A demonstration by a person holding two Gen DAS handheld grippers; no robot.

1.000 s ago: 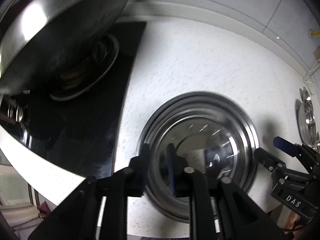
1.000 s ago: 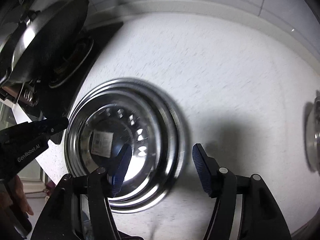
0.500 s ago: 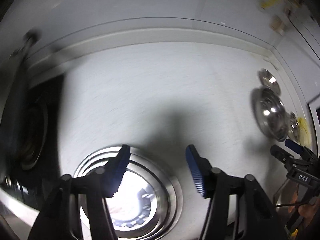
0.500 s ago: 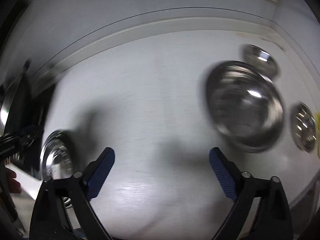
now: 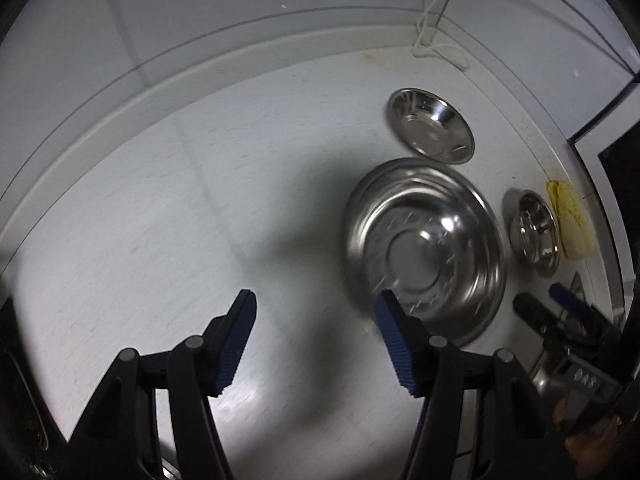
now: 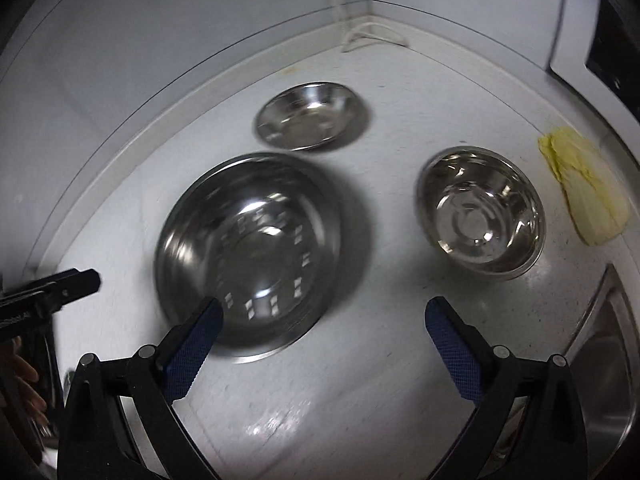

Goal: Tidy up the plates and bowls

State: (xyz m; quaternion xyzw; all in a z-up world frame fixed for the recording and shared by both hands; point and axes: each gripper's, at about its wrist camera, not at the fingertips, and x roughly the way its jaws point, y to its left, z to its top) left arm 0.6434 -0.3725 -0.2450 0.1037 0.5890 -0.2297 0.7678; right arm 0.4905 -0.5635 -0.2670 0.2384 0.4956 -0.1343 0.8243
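Note:
A large steel bowl (image 6: 248, 252) sits on the white counter, blurred, just beyond my right gripper's left finger. Behind it lies a shallow steel plate (image 6: 310, 120); to its right stands a small steel bowl (image 6: 480, 216). My right gripper (image 6: 324, 312) hovers over bare counter between the two bowls, its jaws opening with nothing between them. My left gripper (image 5: 316, 300) is open and empty, left of the same large bowl (image 5: 424, 248), whose rim its right fingertip overlaps. The plate (image 5: 430, 126) and small bowl (image 5: 536, 238) show there too.
A yellow cloth (image 6: 584, 188) lies at the counter's right edge. A sink (image 6: 608, 380) starts at the lower right. A white cable (image 6: 360, 36) hangs in the back corner by the wall. The other gripper's finger (image 6: 76, 282) and a hand (image 6: 24, 368) show at the left.
Both grippers swung right, away from the stacked plates and the stove, to the bowls by the corner. Both sets of jaws spread wide; the stack has left both views.

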